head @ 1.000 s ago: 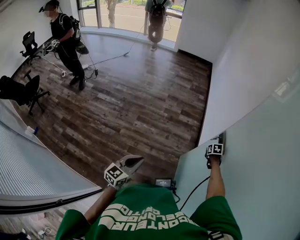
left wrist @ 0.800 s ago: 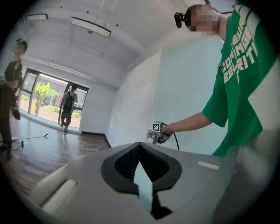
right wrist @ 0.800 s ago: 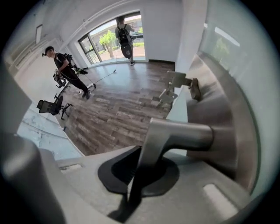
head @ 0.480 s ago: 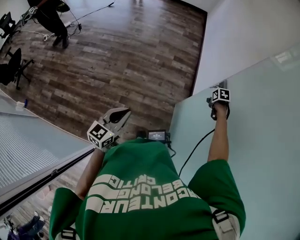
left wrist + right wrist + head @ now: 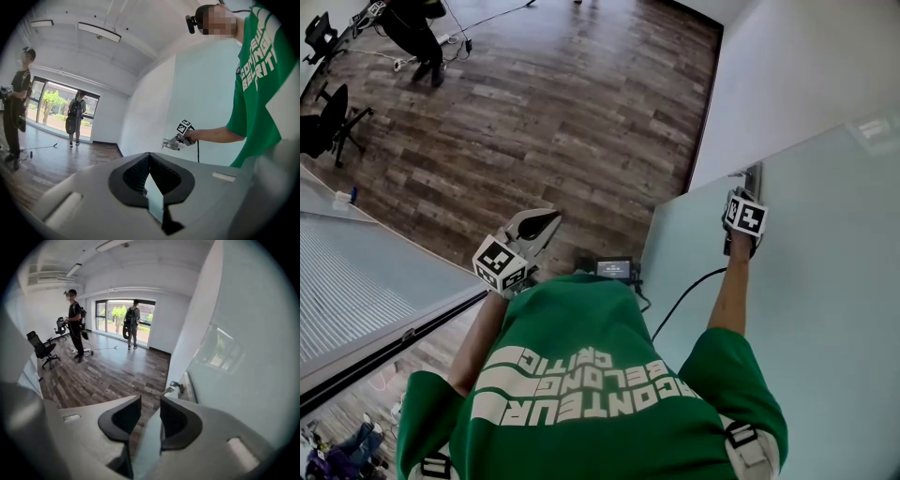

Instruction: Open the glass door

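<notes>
Right gripper point(image 5: 742, 208) jaws apart, just been opening, nothing between them. Left gripper point(image 5: 532, 228) jaws together, empty, lower centre-left, well away from the door. Glass door point(image 5: 825, 281) fills right of head view, free edge upright; handle point(image 5: 177, 387) just ahead of right jaws, slightly right. Right hand nearer. No containers in play.

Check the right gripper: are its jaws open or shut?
Open. The right gripper shows its jaws standing apart, having just been opening, with nothing between them; the door handle lies ahead of it, untouched.
</notes>
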`<state>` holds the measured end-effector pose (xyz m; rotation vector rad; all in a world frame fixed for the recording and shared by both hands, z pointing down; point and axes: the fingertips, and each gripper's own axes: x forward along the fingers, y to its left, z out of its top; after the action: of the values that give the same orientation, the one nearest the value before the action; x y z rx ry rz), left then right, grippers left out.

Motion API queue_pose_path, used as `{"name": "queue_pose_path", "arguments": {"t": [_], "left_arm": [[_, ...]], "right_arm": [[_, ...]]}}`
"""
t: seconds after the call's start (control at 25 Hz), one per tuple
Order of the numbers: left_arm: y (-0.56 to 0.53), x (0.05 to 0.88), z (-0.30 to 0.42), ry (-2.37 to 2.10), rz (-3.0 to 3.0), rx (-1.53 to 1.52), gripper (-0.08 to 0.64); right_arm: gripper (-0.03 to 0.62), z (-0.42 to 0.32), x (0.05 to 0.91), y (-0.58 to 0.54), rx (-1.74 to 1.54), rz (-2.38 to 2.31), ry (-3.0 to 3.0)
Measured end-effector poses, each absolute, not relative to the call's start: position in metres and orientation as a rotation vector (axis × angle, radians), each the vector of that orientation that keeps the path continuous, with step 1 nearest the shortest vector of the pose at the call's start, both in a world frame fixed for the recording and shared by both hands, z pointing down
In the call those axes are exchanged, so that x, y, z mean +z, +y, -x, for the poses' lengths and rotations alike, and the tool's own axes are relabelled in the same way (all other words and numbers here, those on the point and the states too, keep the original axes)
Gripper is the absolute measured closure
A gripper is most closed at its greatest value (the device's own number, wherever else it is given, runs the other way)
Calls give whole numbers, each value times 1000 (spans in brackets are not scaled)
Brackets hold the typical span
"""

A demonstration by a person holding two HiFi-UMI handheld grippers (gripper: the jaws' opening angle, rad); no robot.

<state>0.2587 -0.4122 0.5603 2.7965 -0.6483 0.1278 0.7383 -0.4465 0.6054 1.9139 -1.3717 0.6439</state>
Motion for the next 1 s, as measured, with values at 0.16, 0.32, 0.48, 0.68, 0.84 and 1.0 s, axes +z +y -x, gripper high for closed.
{"name": "queue_pose_path", "arguments": {"t": [0.16, 0.32, 0.48, 0.68, 0.84, 1.0], "left_arm": [[-414, 560, -254, -671, -2794, 120, 551], [-416, 562, -241, -729, -2769, 115, 551], [-419, 565, -223, -789, -2744, 107, 551], [-417, 567, -208, -831, -2727, 98, 551], [-417, 567, -196, -850, -2721, 87, 551], [-413, 570, -185, -862, -2716, 84, 551]], "right_arm": [[564, -676, 606, -458, 515, -1838, -1642], [600, -586, 607, -464, 401, -1679, -1958], [600, -495, 603, -465, 308, -1491, -2161], [600, -402, 589, -458, 232, -1277, -2372], [600, -360, 588, -454, 177, -1173, -2405], [600, -343, 592, -448, 167, -1139, -2411]]}}
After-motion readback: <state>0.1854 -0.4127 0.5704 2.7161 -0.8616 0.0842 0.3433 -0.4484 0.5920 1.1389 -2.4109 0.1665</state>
